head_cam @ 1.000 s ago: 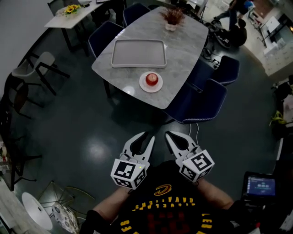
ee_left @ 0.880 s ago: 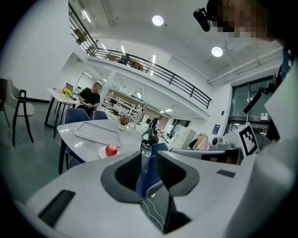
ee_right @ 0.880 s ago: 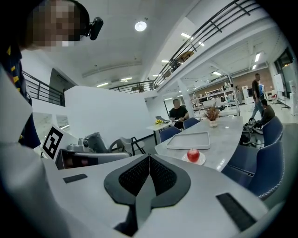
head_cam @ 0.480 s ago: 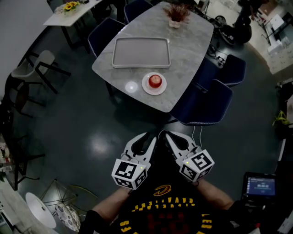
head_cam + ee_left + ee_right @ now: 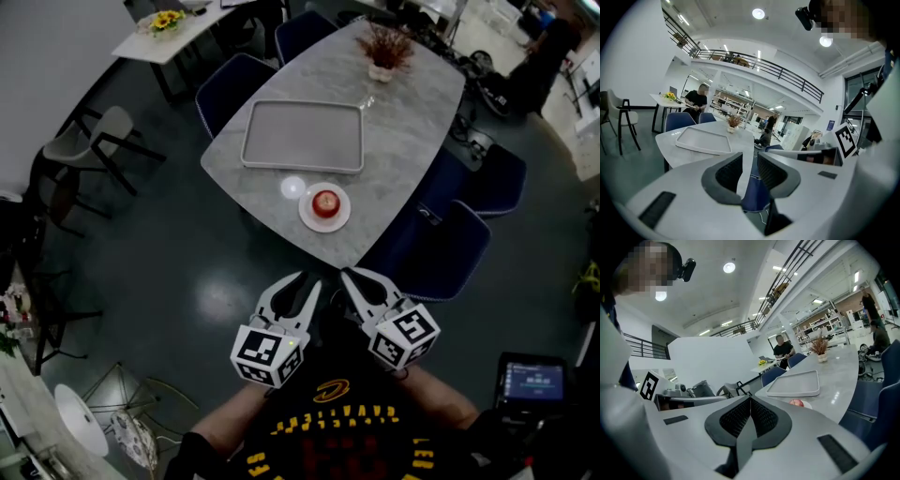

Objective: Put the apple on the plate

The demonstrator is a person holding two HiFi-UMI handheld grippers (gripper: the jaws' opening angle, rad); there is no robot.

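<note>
Left hand-held gripper (image 5: 305, 280) and right hand-held gripper (image 5: 351, 277) hover short of table (image 5: 398, 155).

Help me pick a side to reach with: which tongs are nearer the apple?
Right, narrowly. The right tongs hang short of the apple, slightly to its right; the left tongs short, slightly to its left. Both are off the table.
</note>
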